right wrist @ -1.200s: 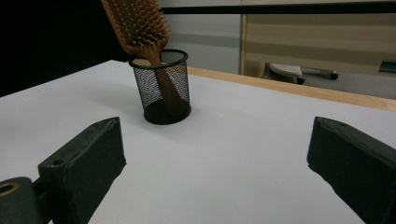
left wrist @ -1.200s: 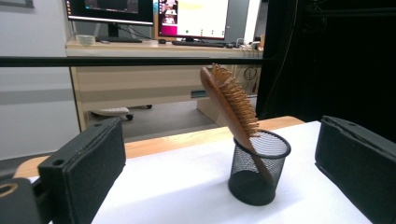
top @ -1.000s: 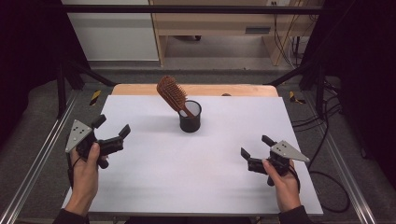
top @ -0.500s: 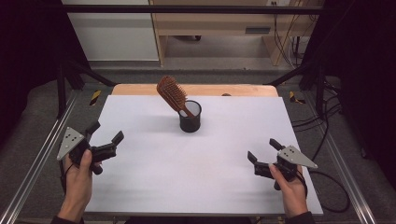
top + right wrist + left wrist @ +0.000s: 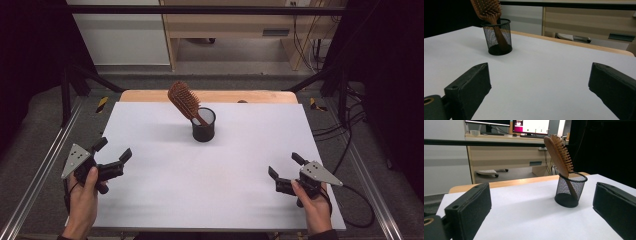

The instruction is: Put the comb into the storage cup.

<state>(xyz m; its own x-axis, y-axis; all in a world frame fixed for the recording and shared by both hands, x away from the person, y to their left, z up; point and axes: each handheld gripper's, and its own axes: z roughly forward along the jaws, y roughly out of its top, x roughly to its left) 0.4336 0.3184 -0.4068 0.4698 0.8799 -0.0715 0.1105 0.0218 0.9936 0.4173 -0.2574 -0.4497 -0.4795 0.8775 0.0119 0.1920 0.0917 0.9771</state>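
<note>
Left gripper (image 5: pixel 114 156) near the table's (image 5: pixel 150 200) left edge and right gripper (image 5: pixel 282 172) near its right front corner, both with jaws spread and empty; each points inward toward the mesh cup (image 5: pixel 203 125) mid-table near the rear edge, about equally far from both; hairbrush (image 5: pixel 184 101) stands handle-down inside, head tilted left and rearward.

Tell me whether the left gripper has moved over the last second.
Yes. In the high view the left gripper, jaws open, has drawn back toward the person and the table's left edge, away from the mesh cup holding the hairbrush.
</note>
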